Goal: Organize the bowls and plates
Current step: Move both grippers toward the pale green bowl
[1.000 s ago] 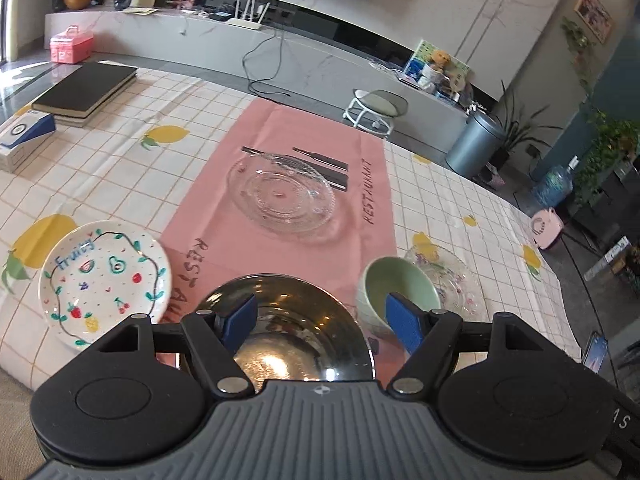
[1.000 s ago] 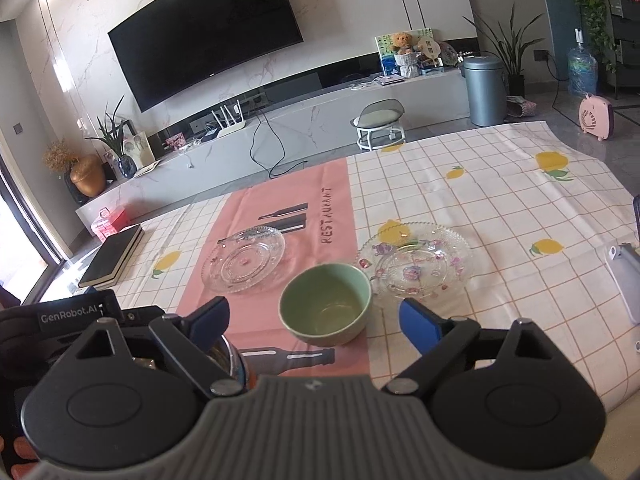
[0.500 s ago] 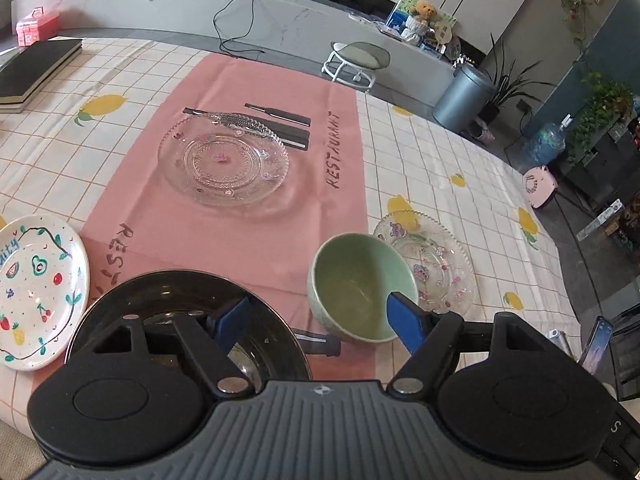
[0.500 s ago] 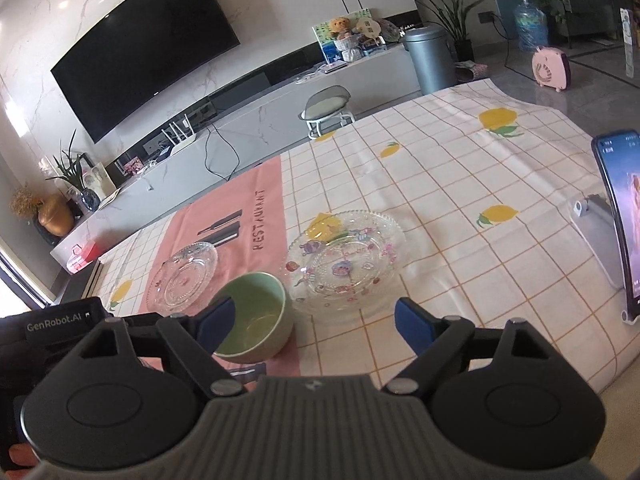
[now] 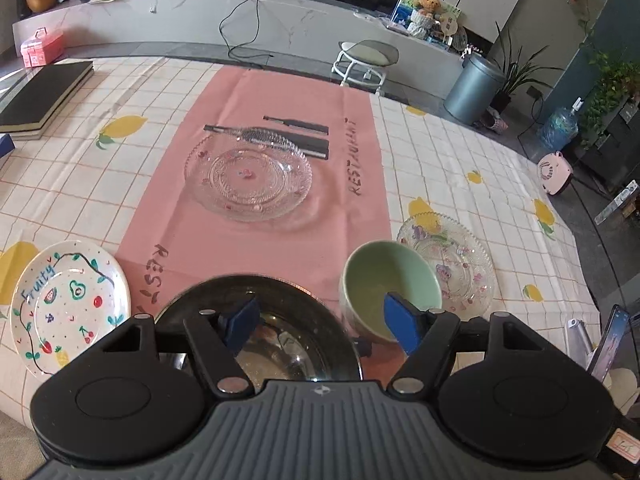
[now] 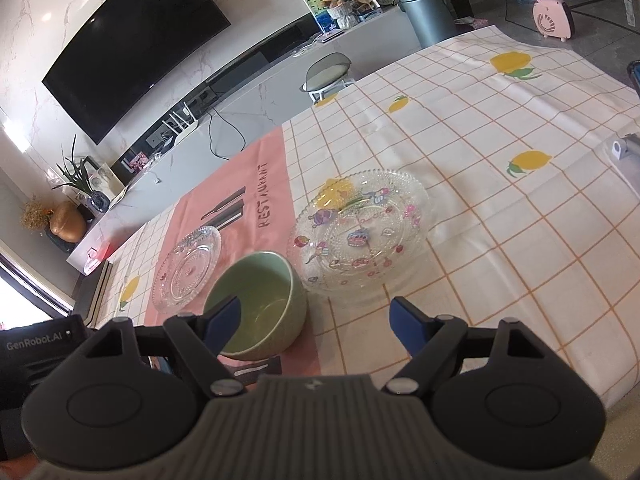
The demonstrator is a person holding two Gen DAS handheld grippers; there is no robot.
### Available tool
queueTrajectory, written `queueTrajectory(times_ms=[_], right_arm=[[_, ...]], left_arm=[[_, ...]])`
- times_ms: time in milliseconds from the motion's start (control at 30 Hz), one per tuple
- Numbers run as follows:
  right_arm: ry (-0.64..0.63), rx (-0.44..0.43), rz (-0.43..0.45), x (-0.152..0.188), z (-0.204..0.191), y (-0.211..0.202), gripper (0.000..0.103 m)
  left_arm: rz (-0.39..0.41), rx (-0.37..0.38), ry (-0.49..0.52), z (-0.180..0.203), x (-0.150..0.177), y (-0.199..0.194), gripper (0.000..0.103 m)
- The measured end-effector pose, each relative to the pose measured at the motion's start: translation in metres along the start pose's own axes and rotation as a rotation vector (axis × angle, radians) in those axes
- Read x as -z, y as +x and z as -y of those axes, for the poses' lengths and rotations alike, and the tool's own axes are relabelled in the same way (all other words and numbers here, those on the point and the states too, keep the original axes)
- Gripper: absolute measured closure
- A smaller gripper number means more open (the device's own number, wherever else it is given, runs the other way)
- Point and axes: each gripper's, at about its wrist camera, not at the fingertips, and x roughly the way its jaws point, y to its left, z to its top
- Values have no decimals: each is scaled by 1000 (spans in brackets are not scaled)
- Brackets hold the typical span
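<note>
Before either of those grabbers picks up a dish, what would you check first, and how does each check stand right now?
1. Left gripper empty: ok, jaws open, nothing between them.
2. Right gripper empty: ok; its jaws have just been closing a little but stand open, gripping nothing.
3. Green bowl free to lift: ok, upright, looks empty, nothing stacked in it.
4. Flower-patterned glass plate clear of the bowl: cannot tell; their rims look very close.
5. Metal bowl below the left gripper empty: cannot tell, the fingers hide part of it.
6. Clear glass plate on the pink mat ready to stack on: ok, bare.
</note>
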Motion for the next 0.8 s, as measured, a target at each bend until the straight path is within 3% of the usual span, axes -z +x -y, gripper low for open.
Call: queueTrajectory(times_ms=[133, 367, 533, 733, 800], right_arm=[[42, -7, -15, -1, -1, 6, 31], [102, -19, -21, -5, -2, 16, 39], [194, -25, -73, -3, 6, 33, 47], [226, -16, -96, -3, 3, 50, 48], [213, 16, -103, -2, -1, 56, 48]], left_arm=[[-1, 15, 101, 15, -25, 2, 18], [-182, 81, 284, 38, -53, 56, 19], [-275, 86, 320, 45, -58, 89, 23], [-322, 57, 312, 45, -56, 115, 29], [-352, 43, 292, 43, -54, 124, 40]])
